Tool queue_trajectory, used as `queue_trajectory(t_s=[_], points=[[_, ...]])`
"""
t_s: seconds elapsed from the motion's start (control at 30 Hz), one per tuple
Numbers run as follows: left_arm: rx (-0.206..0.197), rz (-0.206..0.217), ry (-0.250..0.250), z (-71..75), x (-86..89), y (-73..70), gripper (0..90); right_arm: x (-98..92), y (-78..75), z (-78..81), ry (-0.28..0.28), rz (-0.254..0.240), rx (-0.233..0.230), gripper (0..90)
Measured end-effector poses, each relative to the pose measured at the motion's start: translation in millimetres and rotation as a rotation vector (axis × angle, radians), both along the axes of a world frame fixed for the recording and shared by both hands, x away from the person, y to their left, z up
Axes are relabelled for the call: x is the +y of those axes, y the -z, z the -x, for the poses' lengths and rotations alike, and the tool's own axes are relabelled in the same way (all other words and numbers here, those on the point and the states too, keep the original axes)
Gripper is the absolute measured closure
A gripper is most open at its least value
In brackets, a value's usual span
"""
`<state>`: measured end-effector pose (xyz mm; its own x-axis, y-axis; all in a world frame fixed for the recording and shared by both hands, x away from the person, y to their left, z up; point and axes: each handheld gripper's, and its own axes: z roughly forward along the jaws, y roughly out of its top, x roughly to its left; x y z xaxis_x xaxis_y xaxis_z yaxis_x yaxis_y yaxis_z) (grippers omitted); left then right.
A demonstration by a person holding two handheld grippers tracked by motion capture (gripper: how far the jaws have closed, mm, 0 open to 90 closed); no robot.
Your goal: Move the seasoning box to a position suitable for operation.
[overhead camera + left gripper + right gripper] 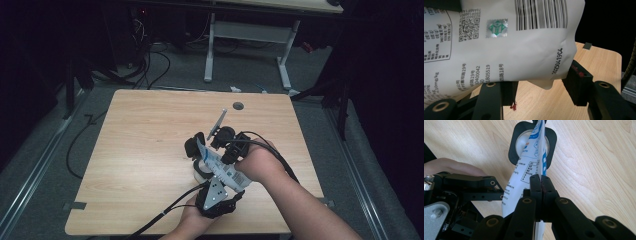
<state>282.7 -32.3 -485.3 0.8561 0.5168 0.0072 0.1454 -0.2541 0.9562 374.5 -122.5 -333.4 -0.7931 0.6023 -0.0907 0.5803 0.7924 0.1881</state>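
Your white pouch [506,42] – barcode, QR code, blue print – has your right gripper [541,186] clamped on its edge; left gripper [539,90] jaws apart around its corner, table [145,145] at 6 o'clock.

Dim, dark-edged high view; sharp, evenly lit close-ups, soft glare on the table [145,145].

Left hand-held gripper [216,192] jaws spread, pointing up table; right hand-held gripper [541,185] jaws pressed together; forearms converging.
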Motion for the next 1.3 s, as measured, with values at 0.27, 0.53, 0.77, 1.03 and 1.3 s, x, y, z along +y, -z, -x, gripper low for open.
queue_trajectory(t_s=[0.27,0.53,0.77,1.03,1.3], points=[[-0.006,0.006,0.000,0.1,0.6,-1.7,49.3,0.9,-2.2,1.4,-0.002,-0.001,-0.005,90.0],[-0.008,0.005,0.000,0.1,-0.2,-3.5,49.3,0.3,-3.6,1.2,-0.004,-0.002,-0.010,90.0],[-0.008,0.010,0.001,0.1,0.0,-4.6,49.3,0.7,-3.6,0.9,-0.004,-0.006,-0.009,90.0],[-0.010,0.011,-0.002,0.1,0.1,-4.5,49.4,1.3,-3.5,0.2,-0.009,-0.005,-0.012,90.0],[-0.013,0.013,-0.005,-0.1,0.2,-5.0,49.6,1.3,-4.5,0.2,-0.008,-0.006,-0.013,90.0]])
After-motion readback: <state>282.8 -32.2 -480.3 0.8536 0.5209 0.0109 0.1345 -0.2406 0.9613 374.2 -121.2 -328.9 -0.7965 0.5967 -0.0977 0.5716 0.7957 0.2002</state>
